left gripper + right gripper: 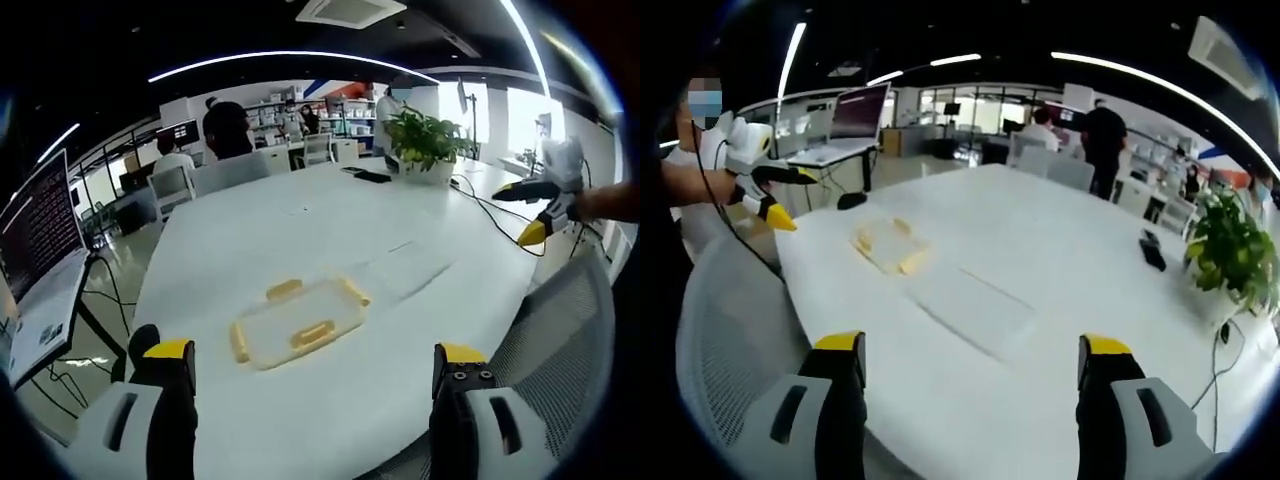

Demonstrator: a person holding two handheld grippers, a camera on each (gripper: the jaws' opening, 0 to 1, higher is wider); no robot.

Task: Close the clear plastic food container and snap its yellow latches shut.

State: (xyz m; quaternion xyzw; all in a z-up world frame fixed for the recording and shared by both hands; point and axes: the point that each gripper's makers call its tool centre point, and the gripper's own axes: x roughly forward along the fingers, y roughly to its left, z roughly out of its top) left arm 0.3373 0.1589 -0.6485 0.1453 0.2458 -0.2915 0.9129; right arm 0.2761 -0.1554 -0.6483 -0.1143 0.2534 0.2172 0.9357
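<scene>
Yellow-tipped jaws of the left gripper [314, 362] are standing wide apart, and just beyond them the clear plastic container [297, 324] is lying flat on the smooth white table [330, 230] (yellow latches around its rounded rectangular rim). Right gripper [971, 358] is likewise gaping, well short of it.

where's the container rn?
The clear container lies on the white table, centered ahead of the left gripper; in the right gripper view it sits upper left, near the table edge.
</scene>
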